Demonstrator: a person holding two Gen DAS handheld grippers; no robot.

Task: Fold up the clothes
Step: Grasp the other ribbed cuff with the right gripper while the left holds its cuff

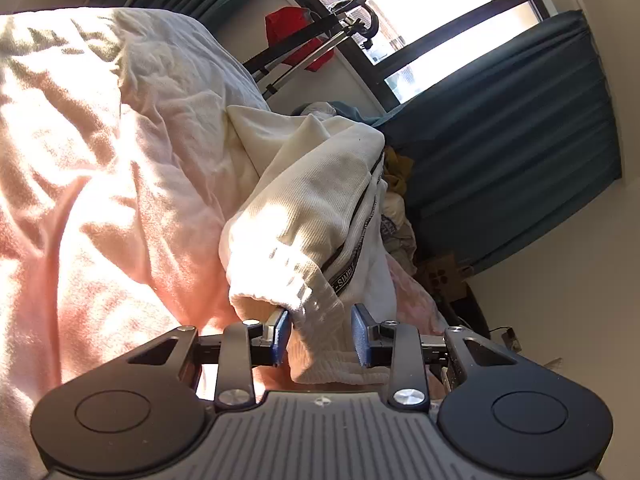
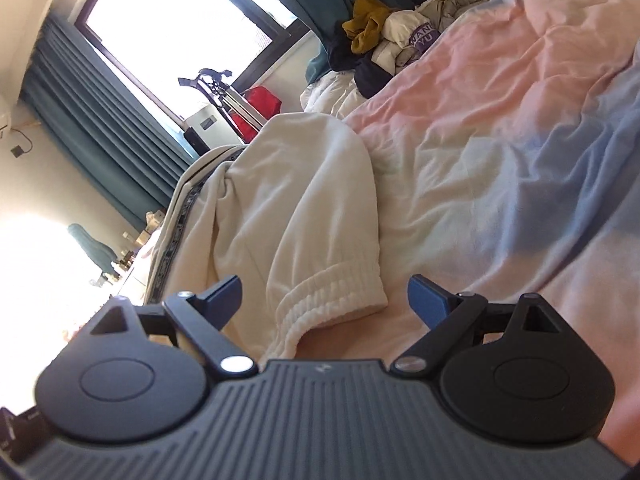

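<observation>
White sweatpants [image 1: 312, 208] with a black lettered side stripe lie crumpled on the pink bedding [image 1: 100, 160]. In the left wrist view my left gripper [image 1: 321, 336] is open, its blue pads [image 1: 362, 338] standing on either side of a ribbed elastic edge of the sweatpants without pressing on it. In the right wrist view the sweatpants [image 2: 288, 208] stretch away from me over the bedding [image 2: 500, 140]. My right gripper [image 2: 326, 300] is wide open, and an elastic cuff [image 2: 340, 292] lies between its fingers, clear of both pads.
A pile of other clothes [image 2: 392, 40] lies at the far end of the bed, seen also as a heap [image 1: 396, 184] in the left wrist view. Teal curtains [image 1: 520, 140] and a bright window [image 2: 180, 20] lie beyond. A red bag [image 2: 262, 100] and a metal stand [image 2: 224, 96] are near the window.
</observation>
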